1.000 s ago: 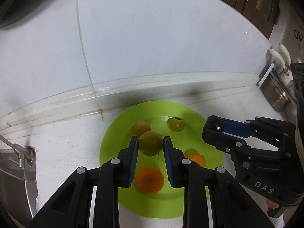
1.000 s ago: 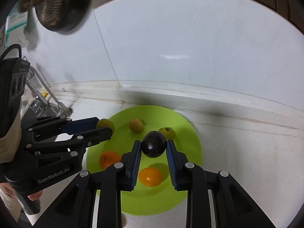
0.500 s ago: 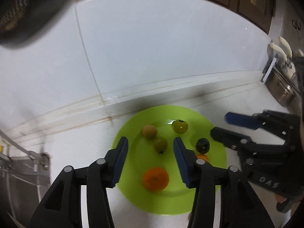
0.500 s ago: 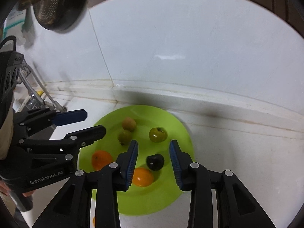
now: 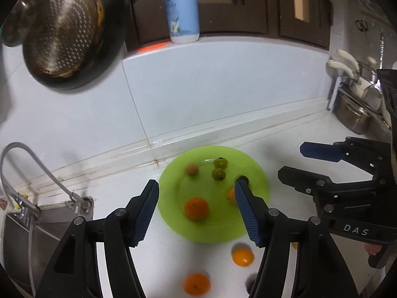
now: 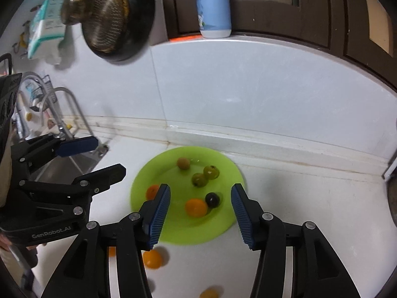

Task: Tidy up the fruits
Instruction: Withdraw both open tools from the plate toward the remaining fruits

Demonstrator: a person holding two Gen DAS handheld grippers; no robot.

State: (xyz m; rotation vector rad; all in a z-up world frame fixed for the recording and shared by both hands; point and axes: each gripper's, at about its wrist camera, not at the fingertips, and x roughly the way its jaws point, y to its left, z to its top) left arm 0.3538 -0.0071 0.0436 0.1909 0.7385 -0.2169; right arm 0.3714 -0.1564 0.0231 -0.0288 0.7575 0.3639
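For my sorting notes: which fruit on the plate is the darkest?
The small black fruit beside an orange on the green plate; the others are orange, green or tan.

A lime-green plate (image 6: pixel 224 226) is seen on the white counter (image 6: pixel 310 193). On the plate, two yellow-green fruits (image 6: pixel 211 172) are shown beside each other, a tan-orange fruit (image 6: pixel 183 163) at its far side, a near-black fruit (image 6: pixel 212 199) touching an orange one (image 6: pixel 196 207), and another orange (image 5: pixel 196 208) at its left part. Off the plate's near edge, orange-yellow fruits (image 5: pixel 243 257) are seen on the counter. Each tool (image 5: pixel 197 213) is black with ribbed blue pads (image 6: pixel 240 208). Behind the plate, the wall tiles (image 6: pixel 248 87) are pale grey-white, the bottle (image 6: pixel 213 7) is light blue with a white base, and the perforated strainer (image 5: pixel 59 37) is brass-toned in a black pan.
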